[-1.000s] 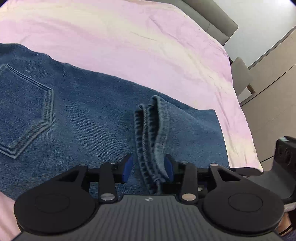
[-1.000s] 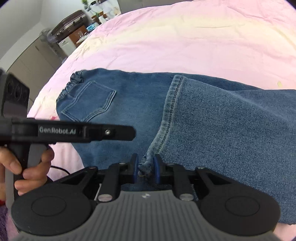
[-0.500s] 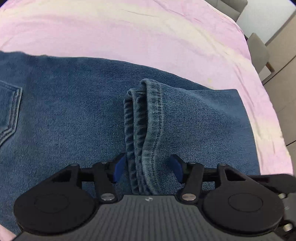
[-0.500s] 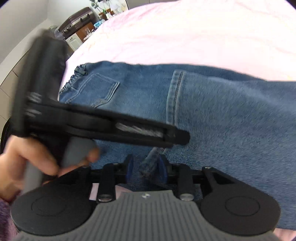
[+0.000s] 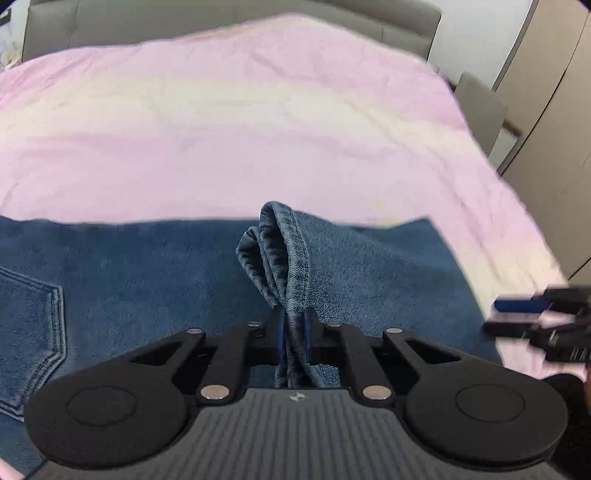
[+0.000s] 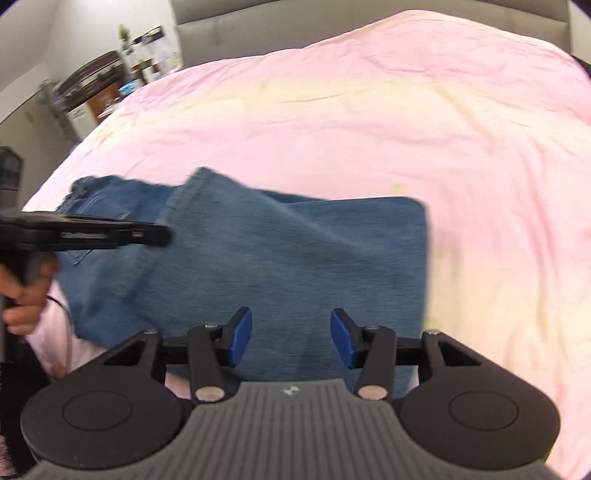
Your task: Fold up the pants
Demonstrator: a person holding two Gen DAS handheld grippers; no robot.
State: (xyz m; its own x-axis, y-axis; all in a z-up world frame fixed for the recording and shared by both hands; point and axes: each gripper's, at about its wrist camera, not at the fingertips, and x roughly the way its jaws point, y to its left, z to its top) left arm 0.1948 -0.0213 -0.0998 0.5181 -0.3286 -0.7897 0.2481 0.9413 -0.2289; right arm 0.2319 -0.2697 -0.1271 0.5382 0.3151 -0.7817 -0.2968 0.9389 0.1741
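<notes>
1. Pink, softly creased bedspread point(image 5: 258, 122) carries everything; it runs from the near edge to a grey upholstered headboard point(image 6: 332, 22) at the far side.

2. Blue denim pants point(image 6: 295, 251) lie flat on the near part of that bedspread, already doubled over. In the right wrist view their long axis runs across the frame: the waist and back pocket point to the frame's left, while a straight folded edge closes the stack on the right. A back pocket point(image 5: 33, 332) also shows at the left edge of the left wrist view.

3. Bunched hem of the upper denim layer point(image 5: 284, 258) stands up in a narrow ridge directly ahead of the left gripper, running away from it, roughly across the pants' length.

4. Of the two tools, the left gripper point(image 5: 294, 334) is the one engaged with the cloth: its blue pads are pinched tight on the hem ridge. Any next fold, in my judgement, turns on that pinch being carried along the pants' long axis.

5. Above the denim near the folded end, the right gripper point(image 6: 291, 338) has its jaws opening, with nothing clamped between the blue pads; the cloth lies beneath them.
</notes>
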